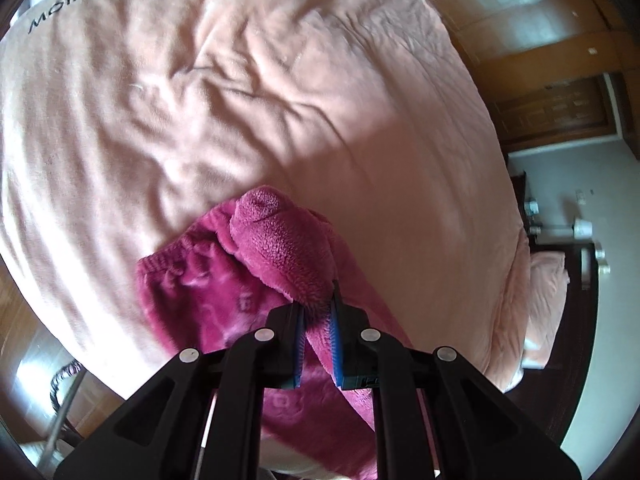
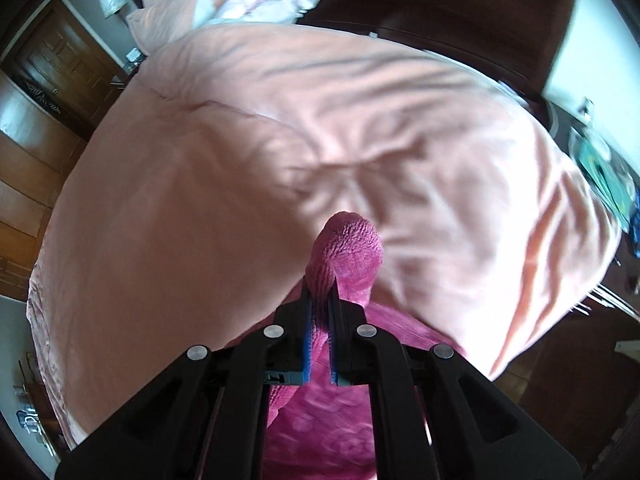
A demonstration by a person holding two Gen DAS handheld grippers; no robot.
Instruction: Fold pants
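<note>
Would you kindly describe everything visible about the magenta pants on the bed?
The magenta pants look like thick, fuzzy fleece with a faint lighter pattern and a gathered, elastic-looking band along one edge. They are bunched and partly lifted, not yet folded flat. The left claw is shut on one fold, the right claw on another, with a rounded tuft poking past each. The rest drapes down toward the peach bedspread; the lower parts are hidden behind the claws.
</note>
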